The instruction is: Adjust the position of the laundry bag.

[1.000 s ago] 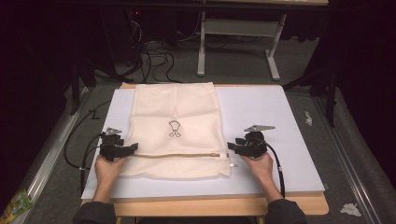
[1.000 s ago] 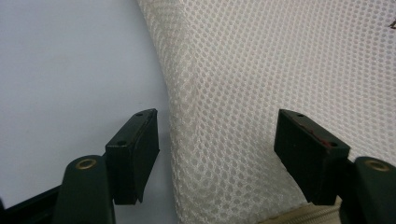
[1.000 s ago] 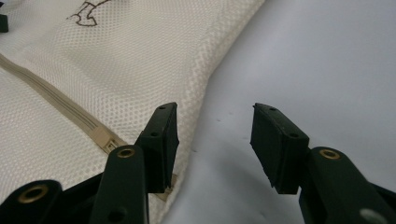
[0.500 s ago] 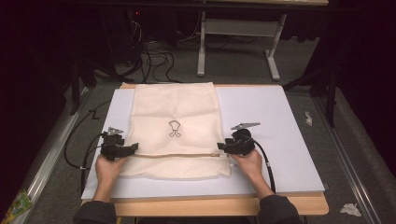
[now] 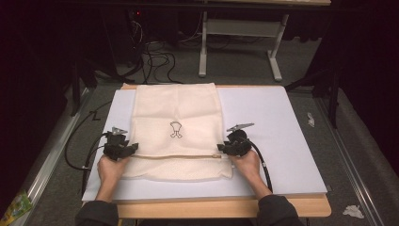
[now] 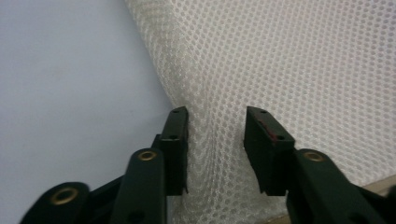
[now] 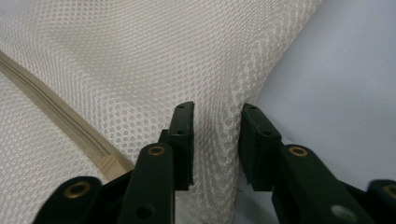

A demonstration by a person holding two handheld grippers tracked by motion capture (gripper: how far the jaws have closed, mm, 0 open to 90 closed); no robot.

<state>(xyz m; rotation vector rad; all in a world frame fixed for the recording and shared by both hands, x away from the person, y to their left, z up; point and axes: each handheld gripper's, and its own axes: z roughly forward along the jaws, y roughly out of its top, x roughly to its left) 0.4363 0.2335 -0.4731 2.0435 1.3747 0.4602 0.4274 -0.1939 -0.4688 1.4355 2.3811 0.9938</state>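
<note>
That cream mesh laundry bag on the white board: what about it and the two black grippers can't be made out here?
- Cream mesh laundry bag: whether anything is inside; the weave is opaque from the high view.
- Its small dark printed emblem: too small to read.
- Left gripper and right gripper: their jaws have just been closing with a mesh fold between them; whether the pads already press it is unclear.
- The bag's underside: hidden against the white board.

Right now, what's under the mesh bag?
The mesh bag lies flat on a pale board that sits on a wooden table. Board shows on both sides of the bag; whatever is under or inside it is covered.
</note>
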